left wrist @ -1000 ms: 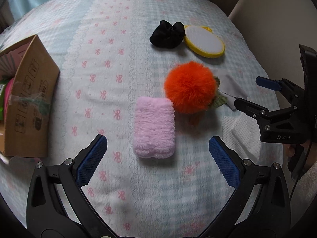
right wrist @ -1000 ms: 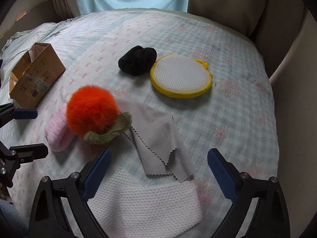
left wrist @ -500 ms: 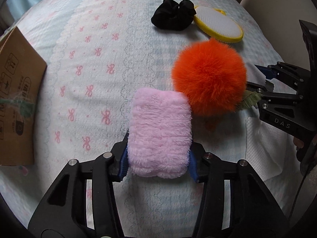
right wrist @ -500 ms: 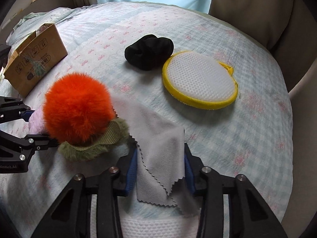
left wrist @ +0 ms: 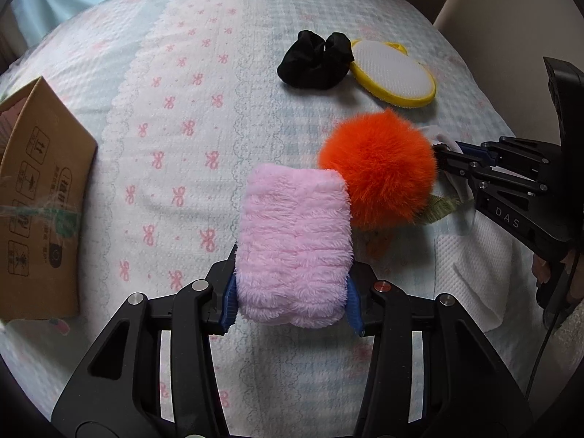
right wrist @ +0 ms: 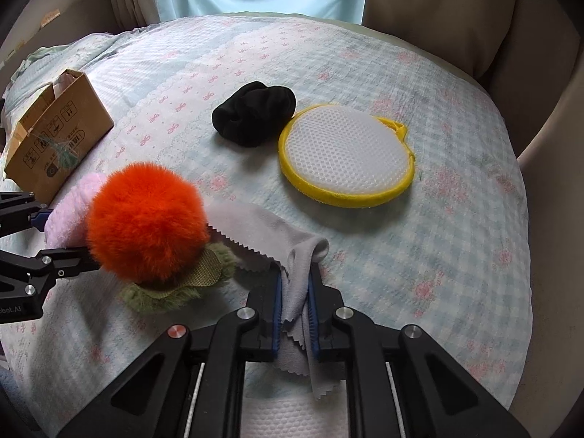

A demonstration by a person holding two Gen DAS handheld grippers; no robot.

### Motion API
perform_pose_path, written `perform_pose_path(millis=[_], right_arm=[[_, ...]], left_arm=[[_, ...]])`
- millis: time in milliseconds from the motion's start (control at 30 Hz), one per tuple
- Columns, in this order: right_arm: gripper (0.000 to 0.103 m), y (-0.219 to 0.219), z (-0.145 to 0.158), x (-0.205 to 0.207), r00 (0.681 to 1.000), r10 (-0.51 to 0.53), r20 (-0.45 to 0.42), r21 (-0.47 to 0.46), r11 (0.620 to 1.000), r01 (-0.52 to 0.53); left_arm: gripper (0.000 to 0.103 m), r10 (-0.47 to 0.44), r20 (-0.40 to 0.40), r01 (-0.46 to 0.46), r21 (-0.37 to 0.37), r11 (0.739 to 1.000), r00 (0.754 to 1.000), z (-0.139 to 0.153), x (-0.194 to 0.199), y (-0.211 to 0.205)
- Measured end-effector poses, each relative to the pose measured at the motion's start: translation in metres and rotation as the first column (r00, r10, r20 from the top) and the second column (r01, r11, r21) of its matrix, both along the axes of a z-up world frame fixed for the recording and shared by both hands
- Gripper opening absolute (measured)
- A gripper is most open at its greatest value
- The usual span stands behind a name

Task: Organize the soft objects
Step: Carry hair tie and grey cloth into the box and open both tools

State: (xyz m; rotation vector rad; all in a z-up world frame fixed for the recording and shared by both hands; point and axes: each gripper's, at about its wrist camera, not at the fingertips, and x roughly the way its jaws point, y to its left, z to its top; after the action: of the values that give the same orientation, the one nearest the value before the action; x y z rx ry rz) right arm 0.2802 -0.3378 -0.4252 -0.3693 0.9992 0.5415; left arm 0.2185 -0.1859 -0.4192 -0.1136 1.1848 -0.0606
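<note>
Soft pink plush roll (left wrist: 294, 252) sits pinched in our left hand-held gripper (left wrist: 292, 306); our right hand-held gripper (right wrist: 295, 310) is pressed together on the grey cloth (right wrist: 270, 233). Lifting the cloth could drag the orange pompom (right wrist: 146, 219) touching its far edge. A second ago both stood spread, gripping nothing.

Bow-print quilted bed (right wrist: 456, 219), cardboard box (right wrist: 62, 138), black scrunchie (right wrist: 255, 116), yellow-rimmed mesh pad (right wrist: 346, 157), white towel (left wrist: 474, 266)

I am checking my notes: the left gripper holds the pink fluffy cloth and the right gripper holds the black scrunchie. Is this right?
Not quite. The right gripper is shut on the grey cloth, as the right wrist view shows; the black scrunchie lies untouched.
</note>
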Motion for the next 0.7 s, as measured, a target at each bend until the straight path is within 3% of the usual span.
perform_pose_path(millis=[367, 700], right_arm=[[0.011, -0.007, 0.051, -0.011, 0.995, -0.096, 0.035, 0.039, 0.995, 0.095], [0.011, 0.013, 0.151, -0.041, 0.982, -0.163, 0.096, 0.074, 0.985, 0.157]], left_arm=[[0.042, 0.010, 0.055, -0.010, -0.005, 1.000, 0.998, 0.043, -0.004, 0.008], [0.042, 0.013, 0.181, -0.010, -0.017, 1.000, 0.983, 0.138, -0.018, 0.027]])
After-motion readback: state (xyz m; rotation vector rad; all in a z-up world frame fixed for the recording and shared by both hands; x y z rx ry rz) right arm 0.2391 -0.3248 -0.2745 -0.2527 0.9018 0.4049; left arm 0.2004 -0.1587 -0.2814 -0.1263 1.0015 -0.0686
